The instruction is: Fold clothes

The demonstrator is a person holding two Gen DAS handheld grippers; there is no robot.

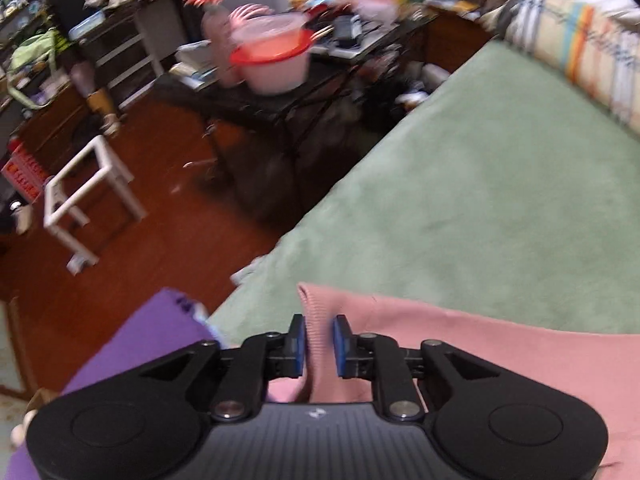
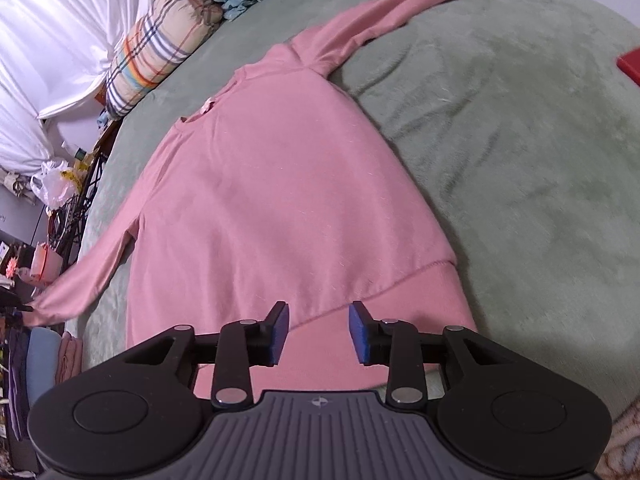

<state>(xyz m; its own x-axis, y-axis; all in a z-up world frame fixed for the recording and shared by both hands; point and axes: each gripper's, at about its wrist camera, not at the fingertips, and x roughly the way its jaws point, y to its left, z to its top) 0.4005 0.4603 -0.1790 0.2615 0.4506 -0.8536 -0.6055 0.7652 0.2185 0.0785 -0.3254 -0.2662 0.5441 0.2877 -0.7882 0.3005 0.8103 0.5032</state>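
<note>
Left gripper (image 1: 320, 345): jaws clenched on ribbed cuff (image 1: 316, 320) of pink sweater (image 2: 272, 200). Right gripper (image 2: 318, 334): jaws released, hovering over hem band (image 2: 400, 300). Sweater spread flat on green bed (image 2: 520, 160), sleeves out both sides. Striped pillow (image 2: 160, 56) at bed's far edge.

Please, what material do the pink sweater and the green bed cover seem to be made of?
The pink long-sleeved sweater looks like soft knit fabric, perhaps cotton fleece: matte surface, and fine ribbing on the cuff between the left gripper pads. The green bed cover seems plush, like fleece or velour: short nap with lighter and darker brushed patches. The exact fibre cannot be told.
</note>
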